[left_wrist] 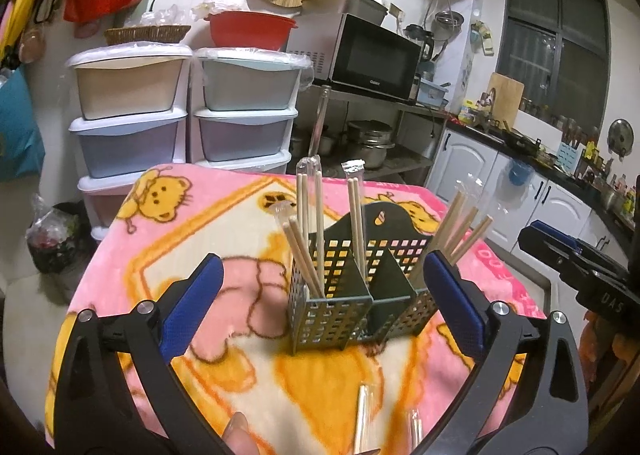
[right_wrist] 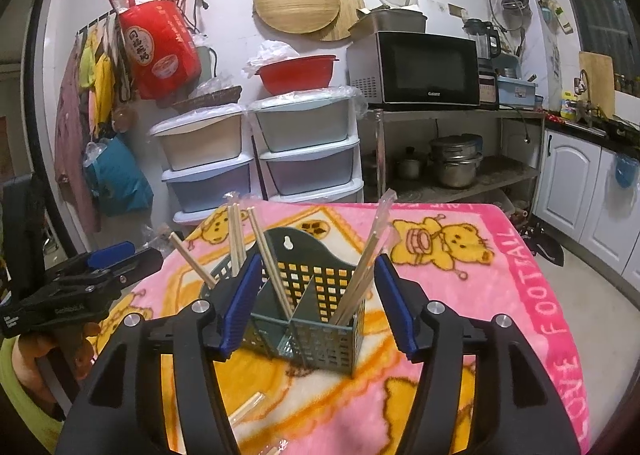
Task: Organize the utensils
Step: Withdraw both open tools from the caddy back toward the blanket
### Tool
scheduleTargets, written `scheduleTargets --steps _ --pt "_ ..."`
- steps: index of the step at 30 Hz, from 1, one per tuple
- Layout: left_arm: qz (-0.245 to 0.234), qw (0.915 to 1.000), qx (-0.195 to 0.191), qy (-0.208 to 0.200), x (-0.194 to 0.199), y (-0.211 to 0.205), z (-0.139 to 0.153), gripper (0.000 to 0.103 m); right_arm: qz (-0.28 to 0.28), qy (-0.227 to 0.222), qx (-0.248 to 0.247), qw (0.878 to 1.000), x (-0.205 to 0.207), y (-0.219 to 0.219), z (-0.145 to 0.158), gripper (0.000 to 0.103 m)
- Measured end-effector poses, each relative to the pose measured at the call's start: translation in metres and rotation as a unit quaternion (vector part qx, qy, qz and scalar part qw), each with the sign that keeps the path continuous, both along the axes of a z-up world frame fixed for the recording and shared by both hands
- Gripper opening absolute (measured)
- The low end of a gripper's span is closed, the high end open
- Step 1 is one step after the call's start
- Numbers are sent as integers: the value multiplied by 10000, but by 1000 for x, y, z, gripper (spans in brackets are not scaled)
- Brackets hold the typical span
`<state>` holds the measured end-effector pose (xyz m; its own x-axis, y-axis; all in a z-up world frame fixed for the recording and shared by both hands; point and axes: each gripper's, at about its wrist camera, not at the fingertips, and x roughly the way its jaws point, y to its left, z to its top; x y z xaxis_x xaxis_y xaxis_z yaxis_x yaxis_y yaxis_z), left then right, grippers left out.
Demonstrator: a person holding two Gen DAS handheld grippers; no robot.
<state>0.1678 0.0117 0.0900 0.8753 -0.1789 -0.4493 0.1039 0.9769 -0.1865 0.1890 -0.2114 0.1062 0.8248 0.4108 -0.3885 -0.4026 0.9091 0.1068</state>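
A dark green perforated utensil holder stands on the pink bear blanket; it also shows in the right wrist view. Several pairs of wrapped wooden chopsticks stand in its compartments, seen too in the right wrist view. More wrapped chopsticks lie flat on the blanket near me, also in the right wrist view. My left gripper is open and empty, just in front of the holder. My right gripper is open and empty, its blue pads either side of the holder.
Stacked plastic drawers and a metal rack with a microwave and pots stand behind the table. White cabinets run along the right. The other gripper shows at the right edge and at the left edge.
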Motion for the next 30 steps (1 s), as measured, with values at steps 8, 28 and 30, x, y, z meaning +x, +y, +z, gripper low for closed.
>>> scheduleTargets --steps 8,28,30 --pt "30 10000 12 17 -8 2 -5 92 29 94 -97 9999 -10 2 -13 58" --pt "-72 9997 125 186 -14 -5 -21 92 180 507 -242 9983 -25 13 -48 58" --pt "-79 9996 147 210 -13 -6 -23 92 194 550 -281 9979 -26 12 -52 58"
